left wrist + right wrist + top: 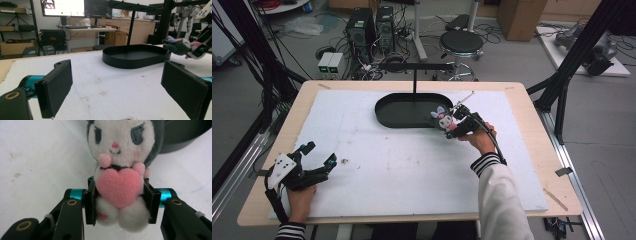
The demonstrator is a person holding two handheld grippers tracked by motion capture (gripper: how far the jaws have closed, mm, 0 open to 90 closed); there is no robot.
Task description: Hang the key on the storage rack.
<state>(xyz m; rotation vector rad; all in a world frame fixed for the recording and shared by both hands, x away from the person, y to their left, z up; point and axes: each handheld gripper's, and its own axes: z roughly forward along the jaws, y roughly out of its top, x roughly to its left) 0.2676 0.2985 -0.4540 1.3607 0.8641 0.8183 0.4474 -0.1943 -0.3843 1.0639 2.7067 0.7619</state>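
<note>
Plush toy in right gripper jaws, beside black tray.

Left tool agape, right tool clamped.

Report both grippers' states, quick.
Left gripper: open, holding nothing.
Right gripper: shut on the plush toy, beside the black tray.

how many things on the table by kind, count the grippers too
grippers: 2, left gripper open, right gripper shut on the plush toy
plush toy: 1
black oval tray with a stand: 1
white mat: 1
total: 5
</note>
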